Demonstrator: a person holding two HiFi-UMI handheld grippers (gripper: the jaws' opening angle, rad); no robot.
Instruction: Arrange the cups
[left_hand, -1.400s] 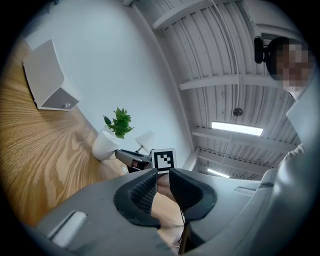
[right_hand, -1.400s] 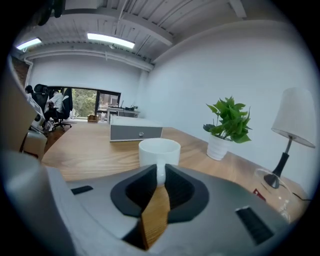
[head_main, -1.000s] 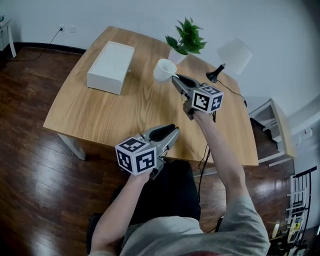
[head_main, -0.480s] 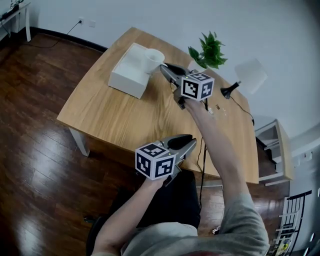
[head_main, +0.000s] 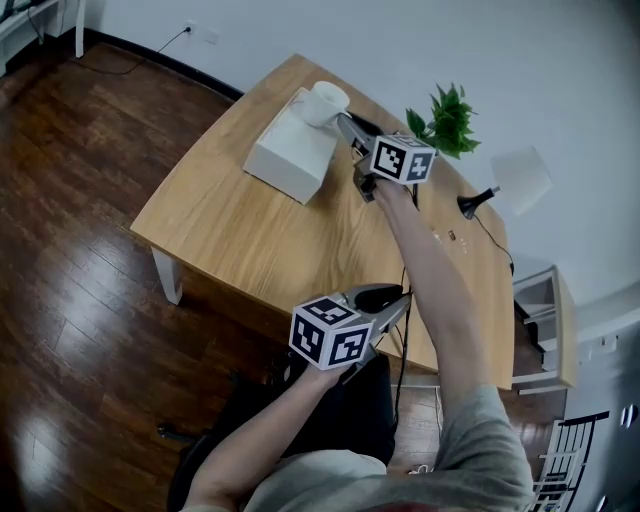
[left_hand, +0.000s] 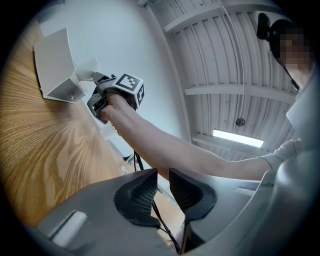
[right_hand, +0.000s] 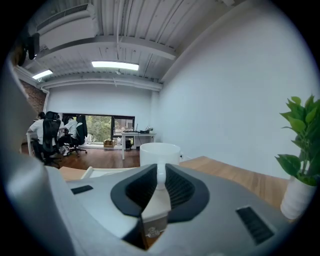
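As right gripper (head_main: 346, 123) pinches cup (head_main: 324, 102), woodgrain table (head_main: 240, 235)

Left gripper (left_hand: 163, 181), fingers (left_hand: 144, 192) apart, seemingly empty

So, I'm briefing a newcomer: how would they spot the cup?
On the wooden table, find the white box near the far left corner. The white cup is over it, handle pinched in the right gripper; unlike the box, it is round.
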